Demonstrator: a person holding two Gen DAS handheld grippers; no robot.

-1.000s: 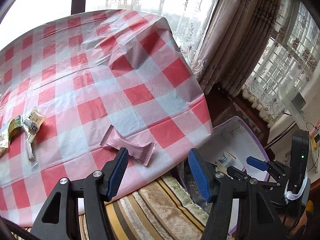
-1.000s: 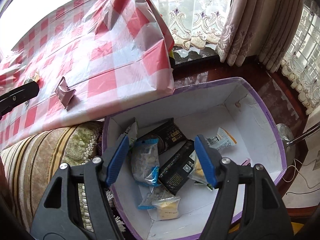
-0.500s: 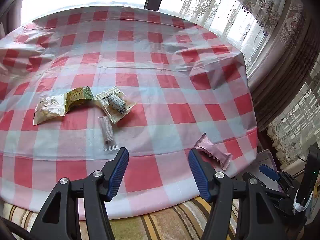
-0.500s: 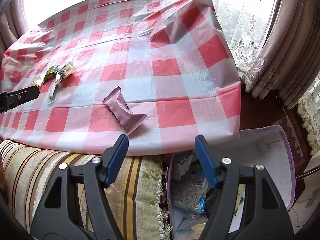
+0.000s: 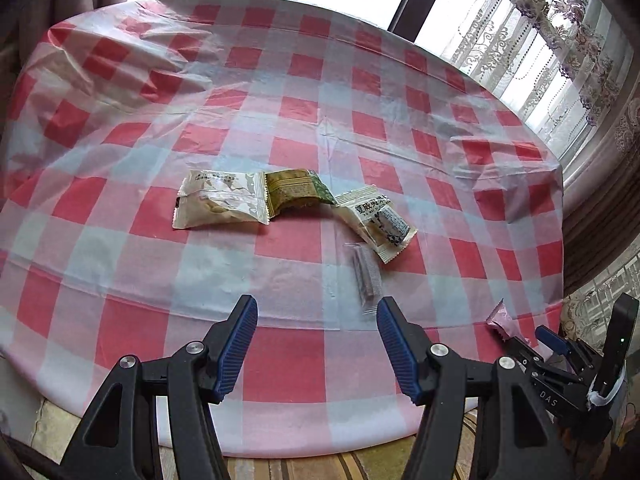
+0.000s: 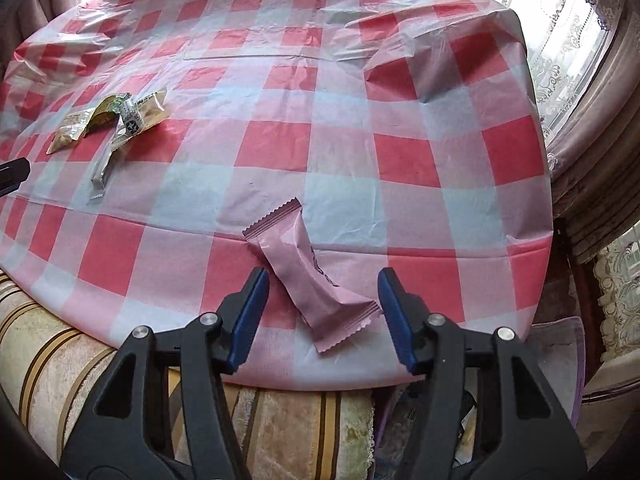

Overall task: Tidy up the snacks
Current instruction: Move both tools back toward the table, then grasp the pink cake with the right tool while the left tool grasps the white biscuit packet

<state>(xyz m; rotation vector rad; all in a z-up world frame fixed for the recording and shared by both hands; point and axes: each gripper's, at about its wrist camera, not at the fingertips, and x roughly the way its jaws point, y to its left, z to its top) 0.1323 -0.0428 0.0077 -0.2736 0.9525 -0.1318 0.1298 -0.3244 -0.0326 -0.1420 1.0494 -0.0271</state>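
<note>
The right claw (image 6: 320,312) is spread and holds nothing, its blue pads flanking the near end of the pink snack packet (image 6: 310,276), which lies slantwise at the near edge of the checked surface (image 6: 400,128). The step in hand looks like picking up this packet; next the claw must settle lower, then pinch across its width. The left claw (image 5: 316,344), also released, hovers near the clear stick packet (image 5: 365,276), with three more wrapped snacks (image 5: 296,200) farther back.

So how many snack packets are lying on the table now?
5: white packet, green packet, printed white packet, clear thin packet, pink packet between the right gripper jaws.
</note>
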